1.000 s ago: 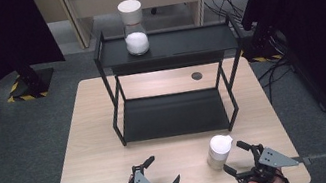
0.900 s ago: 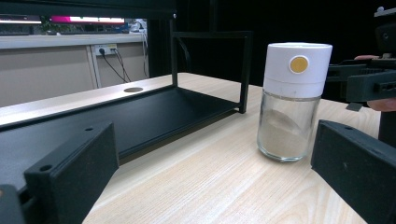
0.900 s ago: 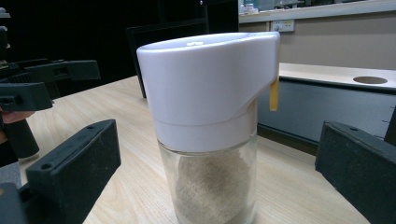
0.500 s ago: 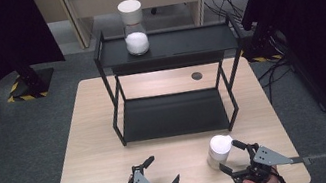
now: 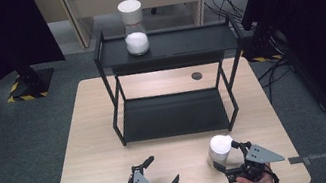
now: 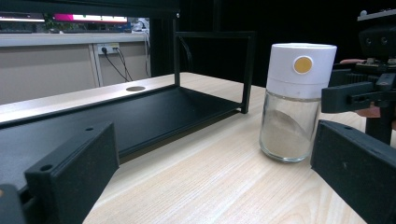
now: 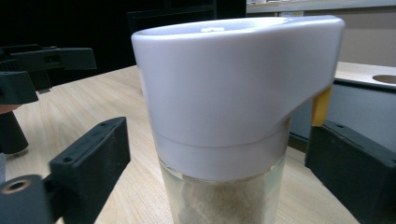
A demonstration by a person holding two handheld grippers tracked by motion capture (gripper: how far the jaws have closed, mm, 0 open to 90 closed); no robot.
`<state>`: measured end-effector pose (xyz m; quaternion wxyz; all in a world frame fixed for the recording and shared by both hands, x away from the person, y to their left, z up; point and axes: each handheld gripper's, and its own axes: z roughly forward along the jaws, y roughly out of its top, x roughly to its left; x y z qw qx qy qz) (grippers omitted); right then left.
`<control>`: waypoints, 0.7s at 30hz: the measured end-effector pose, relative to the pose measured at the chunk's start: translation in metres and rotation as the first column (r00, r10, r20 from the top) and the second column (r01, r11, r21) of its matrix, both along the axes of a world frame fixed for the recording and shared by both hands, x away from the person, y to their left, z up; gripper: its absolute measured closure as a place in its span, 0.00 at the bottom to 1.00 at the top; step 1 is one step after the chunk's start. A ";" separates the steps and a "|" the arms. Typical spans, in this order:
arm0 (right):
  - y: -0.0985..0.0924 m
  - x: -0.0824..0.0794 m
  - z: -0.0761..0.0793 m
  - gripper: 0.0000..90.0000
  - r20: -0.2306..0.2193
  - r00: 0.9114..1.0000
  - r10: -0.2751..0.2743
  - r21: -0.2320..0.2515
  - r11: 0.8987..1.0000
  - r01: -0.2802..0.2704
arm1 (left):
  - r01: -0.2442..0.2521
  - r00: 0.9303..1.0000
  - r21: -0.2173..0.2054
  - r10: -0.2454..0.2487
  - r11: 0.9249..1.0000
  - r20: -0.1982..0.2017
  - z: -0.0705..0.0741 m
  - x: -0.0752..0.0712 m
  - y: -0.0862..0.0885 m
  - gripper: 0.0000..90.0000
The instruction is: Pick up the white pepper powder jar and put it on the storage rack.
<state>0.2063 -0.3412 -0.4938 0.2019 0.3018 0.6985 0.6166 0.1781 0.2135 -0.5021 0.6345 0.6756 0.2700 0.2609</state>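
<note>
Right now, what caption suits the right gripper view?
Right gripper, jaws closing in, straddles a white-capped glass jar on the wooden table.

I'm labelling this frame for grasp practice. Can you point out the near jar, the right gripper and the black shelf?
near jar [image 6: 297,119], left gripper view, glass body.
right gripper [image 5: 224,156], high view, between its fingers.
black shelf [image 5: 178,43], high view, bare top deck.

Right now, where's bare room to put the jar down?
Free: lower shelf, top shelf right of the white-filled jar, table left of the rack. Crowded: front edge, left tongs, right tongs around the jar.
</note>
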 end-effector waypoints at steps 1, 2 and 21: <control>0.001 0.000 0.001 0.10 -0.003 1.000 -0.002 -0.004 1.000 0.002 | 0.001 1.000 0.000 -0.001 1.000 0.000 0.000 0.000 0.000 0.00; 0.001 0.001 0.001 0.11 -0.005 1.000 -0.005 -0.011 1.000 0.005 | 0.001 1.000 0.000 -0.001 1.000 -0.002 0.000 0.000 0.000 0.00; 0.014 0.004 0.011 0.33 -0.015 1.000 -0.018 -0.090 0.996 0.017 | 0.000 1.000 0.000 0.000 1.000 -0.004 0.000 0.000 -0.001 0.01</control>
